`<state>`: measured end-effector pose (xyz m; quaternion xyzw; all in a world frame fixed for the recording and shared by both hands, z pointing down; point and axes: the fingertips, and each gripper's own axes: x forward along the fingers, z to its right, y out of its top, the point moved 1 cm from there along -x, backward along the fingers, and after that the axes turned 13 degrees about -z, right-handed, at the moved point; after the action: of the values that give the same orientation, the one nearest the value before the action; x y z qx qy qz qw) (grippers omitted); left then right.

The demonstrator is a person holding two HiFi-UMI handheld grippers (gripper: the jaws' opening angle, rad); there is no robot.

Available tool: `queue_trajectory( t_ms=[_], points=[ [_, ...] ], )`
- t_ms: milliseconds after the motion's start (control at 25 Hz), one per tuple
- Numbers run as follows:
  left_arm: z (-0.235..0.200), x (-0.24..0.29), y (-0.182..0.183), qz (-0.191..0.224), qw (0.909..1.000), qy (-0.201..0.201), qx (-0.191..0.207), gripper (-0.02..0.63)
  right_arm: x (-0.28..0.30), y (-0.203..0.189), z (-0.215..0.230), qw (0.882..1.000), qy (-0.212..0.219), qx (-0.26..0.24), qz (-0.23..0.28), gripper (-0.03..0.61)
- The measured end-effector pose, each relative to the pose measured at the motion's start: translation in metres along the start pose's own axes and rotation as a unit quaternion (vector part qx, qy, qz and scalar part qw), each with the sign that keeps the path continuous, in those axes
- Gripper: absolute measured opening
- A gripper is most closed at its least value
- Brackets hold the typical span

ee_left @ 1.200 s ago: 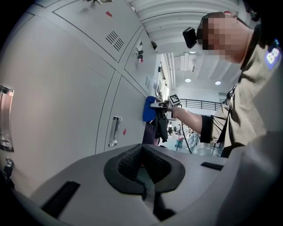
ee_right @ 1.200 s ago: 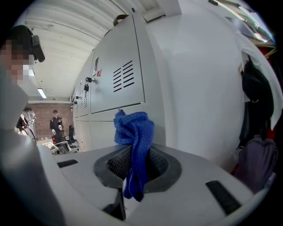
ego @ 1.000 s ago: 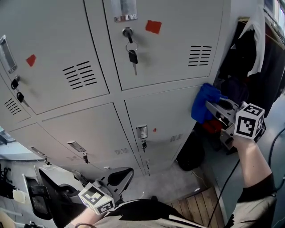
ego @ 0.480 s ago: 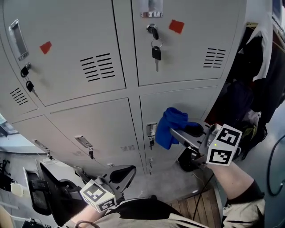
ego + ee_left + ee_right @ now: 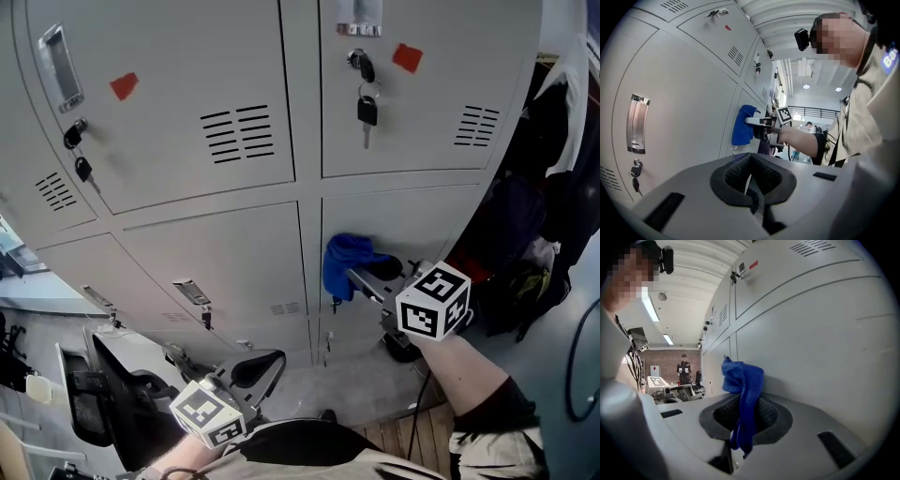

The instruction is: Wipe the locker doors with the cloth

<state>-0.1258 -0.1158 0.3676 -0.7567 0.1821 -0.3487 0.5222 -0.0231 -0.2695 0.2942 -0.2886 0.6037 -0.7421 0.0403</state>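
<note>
— Where do we have the cloth?
— Our right claw [image 5: 361,278] is clamped on it. The blue cloth [image 5: 345,261] bunches out past the tips at the left edge of the lower right door [image 5: 422,220], just beside the seam [image 5: 311,272] to the next door. It looks pressed to the metal, though we can't be sure it touches.

— How much room do we have?
— To the right, that door runs flat and bare to the locker's corner, and past the corner dark clothes [image 5: 553,206] crowd close. A small key [image 5: 335,303] hangs just under the cloth. Above the door's top edge there is a key bunch [image 5: 367,111] in the upper lock, a red sticker [image 5: 407,57] and slotted vents [image 5: 477,126]. Below us is floor [image 5: 366,384].

— And our left claw [image 5: 255,370]?
— It's low by our body, well apart from the doors, with its pads closed together on nothing.

— What are the surfaces like?
— The doors are smooth grey painted sheet metal, flat panels with thin straight gaps between them. The cloth is soft, coarsely woven and crumpled, and one tail droops between the black ribbed pads [image 5: 768,416]. The claw bodies are matte grey and rounded.
</note>
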Motion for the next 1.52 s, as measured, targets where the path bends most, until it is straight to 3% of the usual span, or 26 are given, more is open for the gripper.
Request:
queue_trajectory(
  t_ms=[520,1120,1320,1520],
  points=[
    [0.013,0.023,-0.001,-0.01,0.9998,-0.015,0.004,0.0,-0.068,-0.025,0.071,0.996,-0.07,0.055,0.031,0.054],
    [0.03,0.049,-0.005,-0.025,0.9994,-0.023,0.003,0.0,-0.145,-0.061,0.147,0.98,-0.151,0.115,0.061,0.054],
    [0.025,0.04,-0.008,-0.022,0.9995,-0.025,-0.001,0.0,-0.148,-0.067,0.127,0.978,-0.151,0.124,0.08,0.054],
    [0.015,0.026,-0.008,-0.015,0.9994,-0.03,-0.007,0.0,-0.113,-0.059,0.058,0.988,-0.099,0.082,0.083,0.054]
  ],
)
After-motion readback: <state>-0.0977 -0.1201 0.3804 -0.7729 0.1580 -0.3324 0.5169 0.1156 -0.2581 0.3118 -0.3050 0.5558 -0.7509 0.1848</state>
